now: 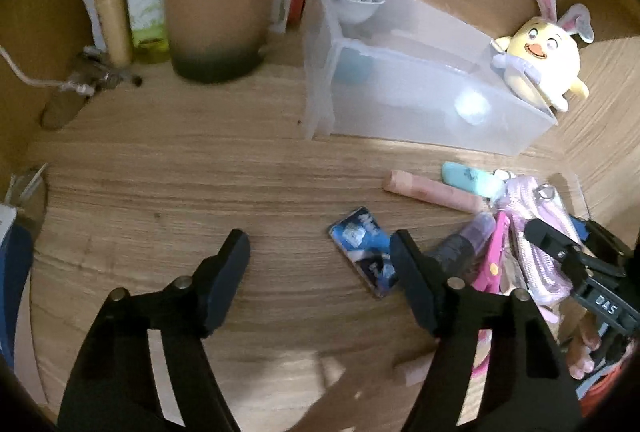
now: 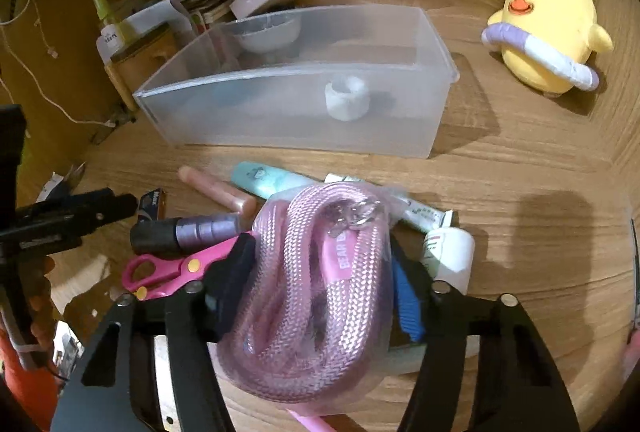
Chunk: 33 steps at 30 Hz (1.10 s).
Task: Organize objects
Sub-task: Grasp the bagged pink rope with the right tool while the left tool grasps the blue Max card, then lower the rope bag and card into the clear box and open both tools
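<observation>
Right wrist view: the bagged pink rope (image 2: 316, 296) sits pinched between the right claw (image 2: 320, 284) fingers, low over the bench (image 2: 520, 172). At twelve o'clock stands the clear bin (image 2: 296, 112); at two, a yellow plush chick (image 2: 548, 32). The left claw (image 1: 320, 252) gapes wide, holding nothing.

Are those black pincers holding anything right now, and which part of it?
The right gripper clamps the bagged coil of pink braided rope across its middle, between its fingers. The left gripper is open, holding nothing.
</observation>
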Available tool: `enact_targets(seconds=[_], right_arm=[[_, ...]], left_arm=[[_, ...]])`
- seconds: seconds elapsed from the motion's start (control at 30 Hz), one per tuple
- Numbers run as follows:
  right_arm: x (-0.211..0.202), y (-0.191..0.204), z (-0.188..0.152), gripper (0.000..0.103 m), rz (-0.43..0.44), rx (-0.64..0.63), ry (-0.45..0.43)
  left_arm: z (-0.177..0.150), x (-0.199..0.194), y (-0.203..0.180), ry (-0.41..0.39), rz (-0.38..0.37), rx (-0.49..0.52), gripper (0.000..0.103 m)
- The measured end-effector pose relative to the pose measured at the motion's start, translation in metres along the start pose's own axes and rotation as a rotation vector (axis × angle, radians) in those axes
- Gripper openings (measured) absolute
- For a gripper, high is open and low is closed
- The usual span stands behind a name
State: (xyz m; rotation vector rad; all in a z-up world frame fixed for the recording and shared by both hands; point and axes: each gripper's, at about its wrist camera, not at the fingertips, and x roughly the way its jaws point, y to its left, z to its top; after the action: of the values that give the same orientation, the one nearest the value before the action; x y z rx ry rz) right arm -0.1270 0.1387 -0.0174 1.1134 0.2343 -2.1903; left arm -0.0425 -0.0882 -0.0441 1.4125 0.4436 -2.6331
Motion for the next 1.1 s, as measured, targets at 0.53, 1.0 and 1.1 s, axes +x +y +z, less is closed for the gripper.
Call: enact_targets(seconds=[0.53, 1.0, 1.1], right_arm=[[-0.032, -0.019, 0.008, 0.047, 0.023, 0.021, -0.097], [-0.064, -0.037, 0.054, 0.047, -0.004, 0.048, -0.248], [-0.065, -0.039, 0.066, 0.047, 0.004, 0.050, -0.265]], left_arm=[[-0.004, 0.004, -0.012, -0.070, 0.056, 0.082, 0.028], [0.022, -0.034, -0.009, -0.189, 0.063, 0.065, 0.027], [0.039, -0.045, -0.019, -0.234, 0.029, 0.084, 0.027]])
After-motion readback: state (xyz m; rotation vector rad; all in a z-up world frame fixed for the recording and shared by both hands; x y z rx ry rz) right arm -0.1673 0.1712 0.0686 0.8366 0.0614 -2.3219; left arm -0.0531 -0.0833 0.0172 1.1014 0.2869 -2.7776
